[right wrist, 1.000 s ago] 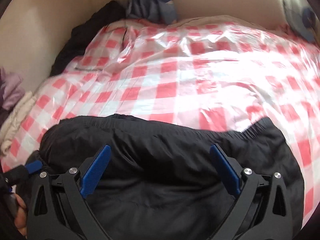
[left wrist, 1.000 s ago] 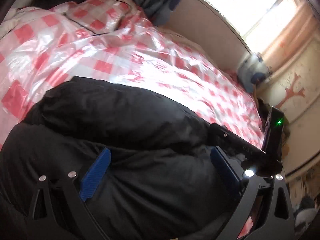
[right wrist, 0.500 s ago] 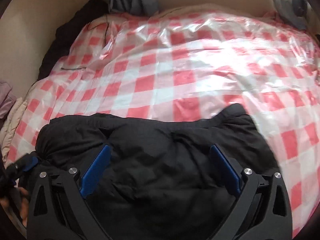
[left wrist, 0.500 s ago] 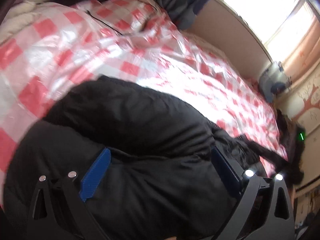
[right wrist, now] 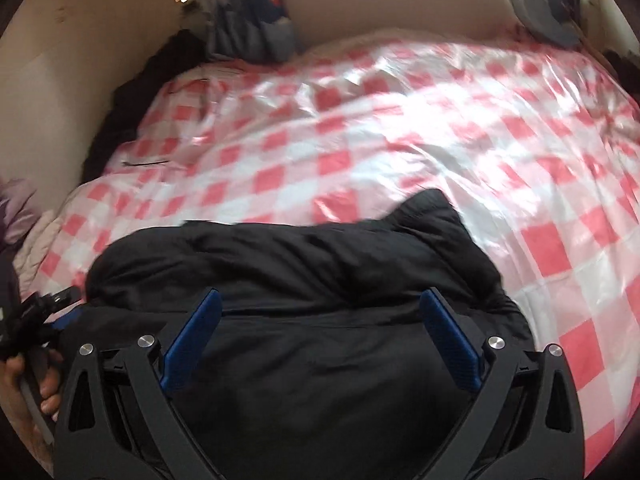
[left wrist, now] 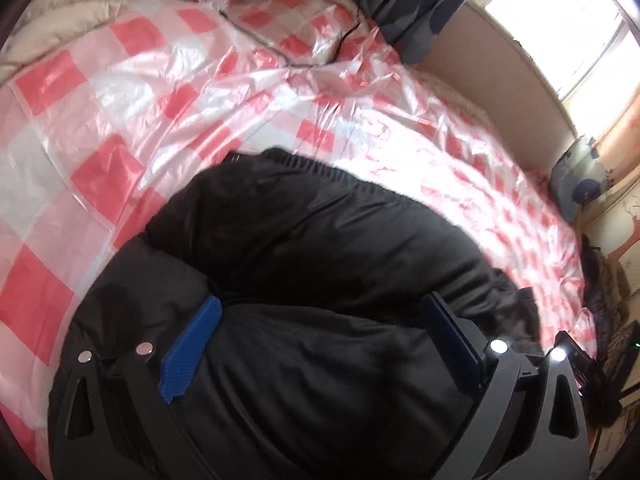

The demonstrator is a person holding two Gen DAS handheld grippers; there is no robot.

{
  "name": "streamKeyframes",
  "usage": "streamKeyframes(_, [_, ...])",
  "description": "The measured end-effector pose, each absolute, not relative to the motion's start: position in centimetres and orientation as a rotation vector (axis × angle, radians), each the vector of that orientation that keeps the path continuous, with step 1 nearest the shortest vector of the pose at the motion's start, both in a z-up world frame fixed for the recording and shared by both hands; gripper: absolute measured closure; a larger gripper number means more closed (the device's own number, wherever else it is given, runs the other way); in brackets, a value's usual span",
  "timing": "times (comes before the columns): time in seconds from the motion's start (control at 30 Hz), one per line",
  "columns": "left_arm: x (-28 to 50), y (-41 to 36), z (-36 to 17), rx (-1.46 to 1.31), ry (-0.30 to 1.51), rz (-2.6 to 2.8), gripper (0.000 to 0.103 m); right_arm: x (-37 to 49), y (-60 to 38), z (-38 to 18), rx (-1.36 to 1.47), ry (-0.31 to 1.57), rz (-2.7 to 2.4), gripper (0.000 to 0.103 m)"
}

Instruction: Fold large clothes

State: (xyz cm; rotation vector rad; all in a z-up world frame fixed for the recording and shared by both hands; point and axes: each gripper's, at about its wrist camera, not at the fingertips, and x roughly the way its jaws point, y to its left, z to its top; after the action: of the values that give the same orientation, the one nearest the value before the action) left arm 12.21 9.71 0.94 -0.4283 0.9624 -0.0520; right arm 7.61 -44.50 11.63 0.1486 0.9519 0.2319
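A black padded garment (left wrist: 304, 264) lies bunched in a thick fold on the red-and-white checked plastic sheet (left wrist: 120, 128) that covers the bed. My left gripper (left wrist: 320, 320) hovers open just over its near part, with the blue pads (left wrist: 192, 348) spread wide and nothing pinched. In the right wrist view the same garment (right wrist: 328, 280) has one corner poking up at the far right. My right gripper (right wrist: 320, 320) is open above it too. At the left edge of that view a hand (right wrist: 24, 376) holds the left gripper's handle.
Cream and lilac clothes (left wrist: 60, 4) are piled at the bed's left side. Dark clothes (right wrist: 160, 68) and blue-grey patterned fabric (right wrist: 256, 28) lie by the far wall. A beige headboard (left wrist: 500, 80) runs below a bright window (left wrist: 560, 20). The checked sheet (right wrist: 440, 128) stretches beyond the garment.
The garment's right side has been drawn in, so it looks narrower and thicker. Both grippers have pulled back and stayed open. The right gripper has slid to the far right edge of the left view.
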Motion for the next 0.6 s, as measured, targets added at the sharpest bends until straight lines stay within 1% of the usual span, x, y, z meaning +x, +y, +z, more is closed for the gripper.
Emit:
streamKeyframes(0.1, [12.3, 8.9, 1.0, -0.36, 0.952, -0.022, 0.007, 6.7, -38.5, 11.7, 0.045, 0.957, 0.367, 0.007])
streamKeyframes(0.13, [12.7, 8.8, 0.5, -0.35, 0.974, -0.011, 0.007, 6.7, -36.8, 10.5, 0.0, 0.985, 0.386, 0.007])
streamKeyframes(0.17, [13.2, 8.9, -0.8, -0.347, 1.011, -0.006, 0.007, 7.1, -35.2, 7.7, -0.066, 1.056, 0.373, 0.007])
streamKeyframes(0.2, [13.4, 9.1, -1.4, -0.357, 1.015, -0.02, 0.007, 7.4, -34.8, 5.8, -0.06, 1.084, 0.386, 0.007])
streamKeyframes(0.27, [13.5, 9.4, -1.8, -0.357, 1.009, -0.028, 0.007, 8.0, -35.6, 4.8, -0.014, 1.097, 0.38, 0.007])
streamKeyframes(0.33, [13.2, 9.5, -1.8, -0.359, 1.009, -0.021, 0.007, 8.3, -36.0, 6.1, 0.012, 1.129, 0.332, 0.007])
streamKeyframes(0.43, [12.6, 9.4, -0.5, -0.369, 0.995, -0.012, 0.007, 8.4, -35.4, 9.7, 0.017, 1.027, 0.354, 0.007])
streamKeyframes(0.5, [12.3, 9.3, 0.3, -0.376, 0.969, -0.019, 0.007, 10.0, -33.3, 11.3, -0.019, 0.984, 0.363, 0.007])
streamKeyframes(0.53, [12.2, 9.1, 0.5, -0.37, 0.964, -0.01, 0.007, 11.3, -32.1, 11.3, -0.039, 0.99, 0.361, 0.007])
streamKeyframes(0.6, [12.4, 8.8, 0.1, -0.349, 0.97, 0.002, 0.007, 14.1, -30.0, 9.5, -0.078, 1.043, 0.348, 0.007])
